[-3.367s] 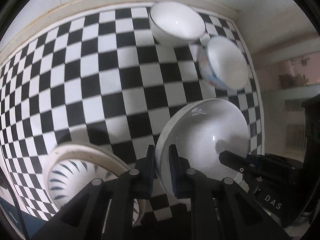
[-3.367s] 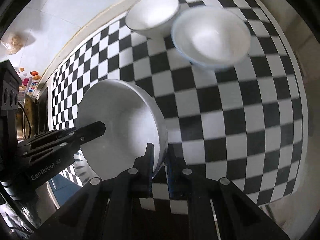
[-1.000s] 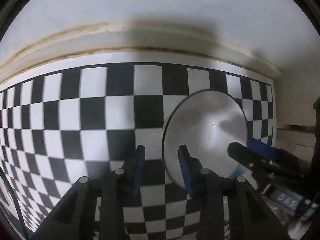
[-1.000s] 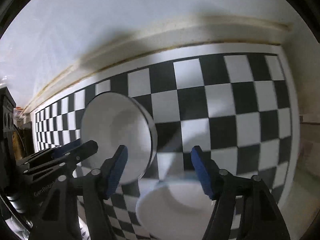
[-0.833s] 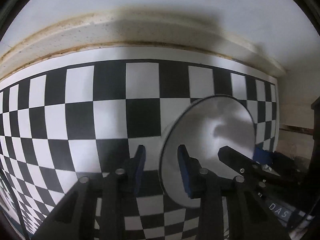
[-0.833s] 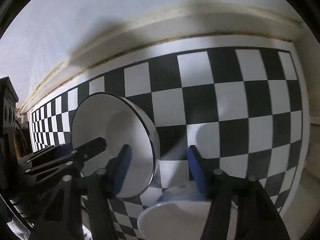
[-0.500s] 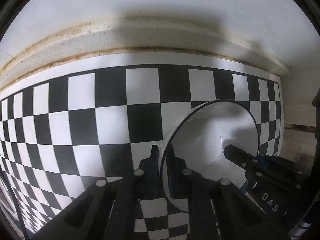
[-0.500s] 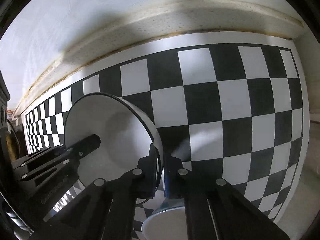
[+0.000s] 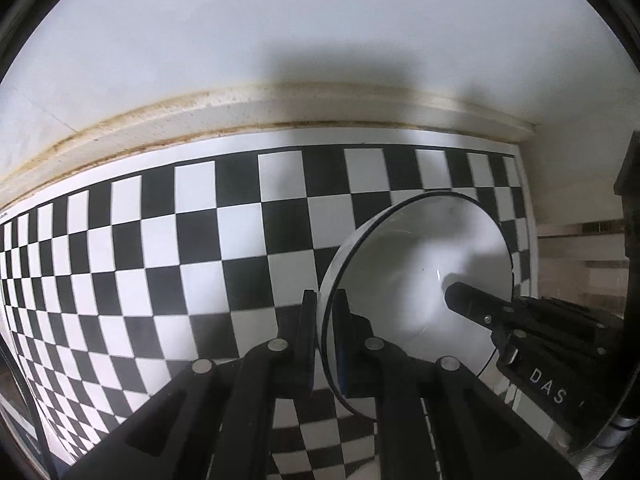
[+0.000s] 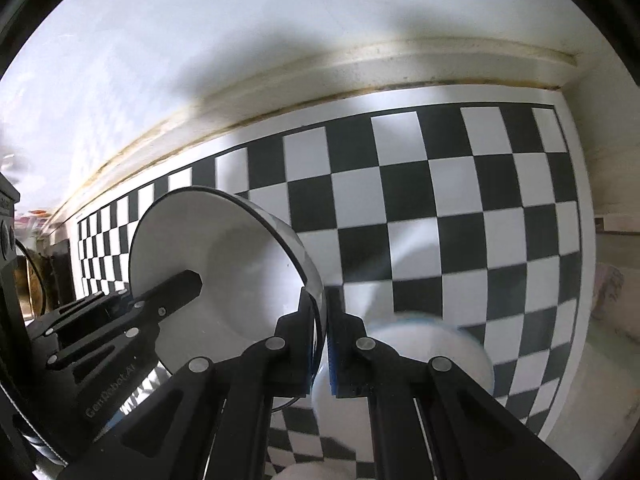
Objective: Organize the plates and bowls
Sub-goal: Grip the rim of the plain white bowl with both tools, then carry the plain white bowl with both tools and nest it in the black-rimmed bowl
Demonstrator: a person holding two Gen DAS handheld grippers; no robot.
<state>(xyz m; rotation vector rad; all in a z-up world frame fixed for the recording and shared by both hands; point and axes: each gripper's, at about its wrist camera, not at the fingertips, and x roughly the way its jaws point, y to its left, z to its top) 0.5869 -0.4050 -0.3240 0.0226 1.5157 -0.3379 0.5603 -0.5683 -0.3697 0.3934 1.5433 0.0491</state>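
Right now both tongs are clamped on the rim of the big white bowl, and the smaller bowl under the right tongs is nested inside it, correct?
Not nested. In the right wrist view the smaller bowl sits outside the big white bowl, beneath the right tongs. The left tongs and right tongs do both clamp the rim.

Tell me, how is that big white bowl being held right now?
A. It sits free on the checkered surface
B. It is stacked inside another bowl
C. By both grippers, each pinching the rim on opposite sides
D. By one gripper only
C: the left gripper and the right gripper each clamp the rim of the white bowl, on opposite sides.
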